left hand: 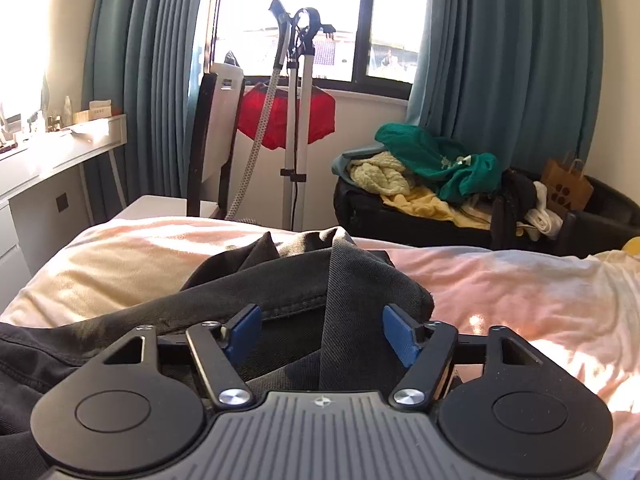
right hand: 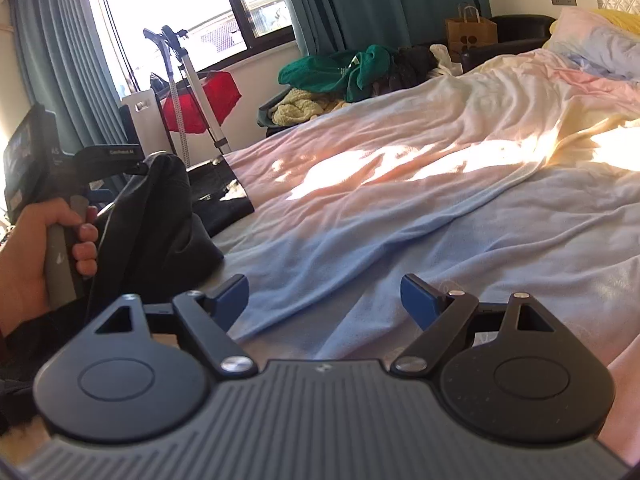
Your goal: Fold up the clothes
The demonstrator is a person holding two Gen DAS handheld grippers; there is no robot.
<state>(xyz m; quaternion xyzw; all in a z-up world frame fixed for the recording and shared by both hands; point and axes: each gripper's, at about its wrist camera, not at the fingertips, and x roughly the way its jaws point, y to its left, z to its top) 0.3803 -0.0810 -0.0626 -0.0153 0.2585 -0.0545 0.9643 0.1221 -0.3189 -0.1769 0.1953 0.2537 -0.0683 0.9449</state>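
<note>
Bedroom, pastel bed with sun patches. Dark garment lies bunched lower centre, long axis across the frame, one fold rising toward the window. Left hand-held gripper straddles that fold, pads not pressing; right hand-held gripper released over bare sheet.

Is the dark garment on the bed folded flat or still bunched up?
Bunched up. The dark garment rises in a crumpled heap on the bed, with loose folds between the left gripper pads.
</note>
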